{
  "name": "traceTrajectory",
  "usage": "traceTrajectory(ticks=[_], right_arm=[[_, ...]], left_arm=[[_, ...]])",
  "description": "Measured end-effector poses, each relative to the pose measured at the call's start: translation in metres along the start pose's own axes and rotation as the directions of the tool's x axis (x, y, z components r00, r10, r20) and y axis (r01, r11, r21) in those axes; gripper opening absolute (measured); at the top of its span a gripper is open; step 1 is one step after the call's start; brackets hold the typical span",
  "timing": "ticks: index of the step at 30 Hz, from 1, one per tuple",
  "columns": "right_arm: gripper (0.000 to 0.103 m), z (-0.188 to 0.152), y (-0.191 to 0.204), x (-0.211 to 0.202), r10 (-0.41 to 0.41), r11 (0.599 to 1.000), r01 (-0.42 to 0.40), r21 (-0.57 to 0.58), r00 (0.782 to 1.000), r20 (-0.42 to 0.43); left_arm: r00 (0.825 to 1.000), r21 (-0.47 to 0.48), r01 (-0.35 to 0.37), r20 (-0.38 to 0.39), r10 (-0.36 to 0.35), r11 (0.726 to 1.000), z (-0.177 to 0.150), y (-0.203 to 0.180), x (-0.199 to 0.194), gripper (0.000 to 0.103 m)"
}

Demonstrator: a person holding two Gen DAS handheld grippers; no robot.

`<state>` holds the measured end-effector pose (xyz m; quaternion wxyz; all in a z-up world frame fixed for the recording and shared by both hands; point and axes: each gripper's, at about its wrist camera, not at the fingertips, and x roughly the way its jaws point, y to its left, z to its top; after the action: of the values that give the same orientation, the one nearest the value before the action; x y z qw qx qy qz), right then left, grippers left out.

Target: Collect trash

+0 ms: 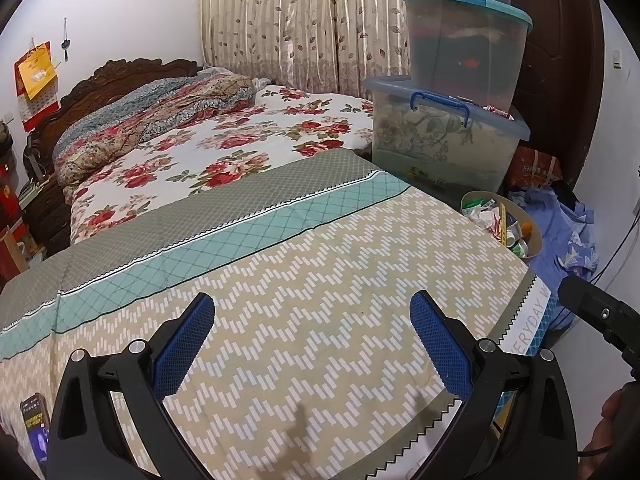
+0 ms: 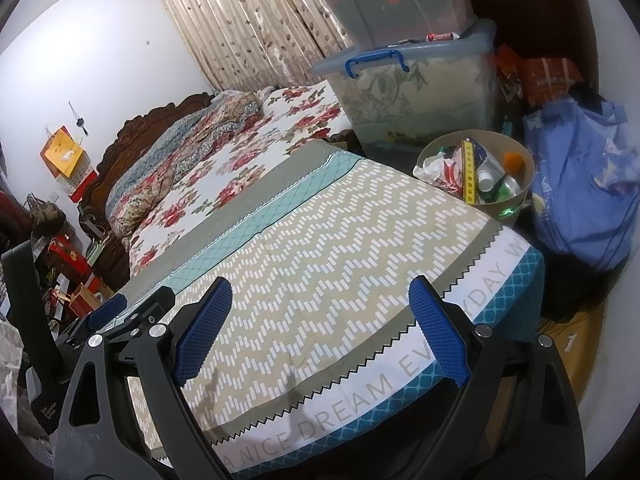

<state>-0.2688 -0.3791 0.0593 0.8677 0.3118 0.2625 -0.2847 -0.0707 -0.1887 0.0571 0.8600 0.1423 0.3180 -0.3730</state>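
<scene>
The round bin (image 2: pixel 516 196) beside the bed (image 2: pixel 320 248) already held wrappers and bottles. Both the left gripper (image 1: pixel 312 340) and right gripper (image 2: pixel 320 328) had jaws wide and empty; no trash showed on the bed.

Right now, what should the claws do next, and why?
Probably pull both back and stop: the round bin beside the bed already holds wrappers and bottles, the patterned sheet shows no trash, and the left claw and right claw are open and empty.
</scene>
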Motion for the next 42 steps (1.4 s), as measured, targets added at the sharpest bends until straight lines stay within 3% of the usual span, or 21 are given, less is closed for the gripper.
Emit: traceTrajectory(ticks=[42], right_arm=[[0.089,-0.014,-0.016,0.001,-0.018,0.999,0.019,0.042,1.0,-0.023]], left_arm=[[1.0,0.017,-0.028,-0.009,0.028,0.999,0.001,-0.017,-0.01,0.094]])
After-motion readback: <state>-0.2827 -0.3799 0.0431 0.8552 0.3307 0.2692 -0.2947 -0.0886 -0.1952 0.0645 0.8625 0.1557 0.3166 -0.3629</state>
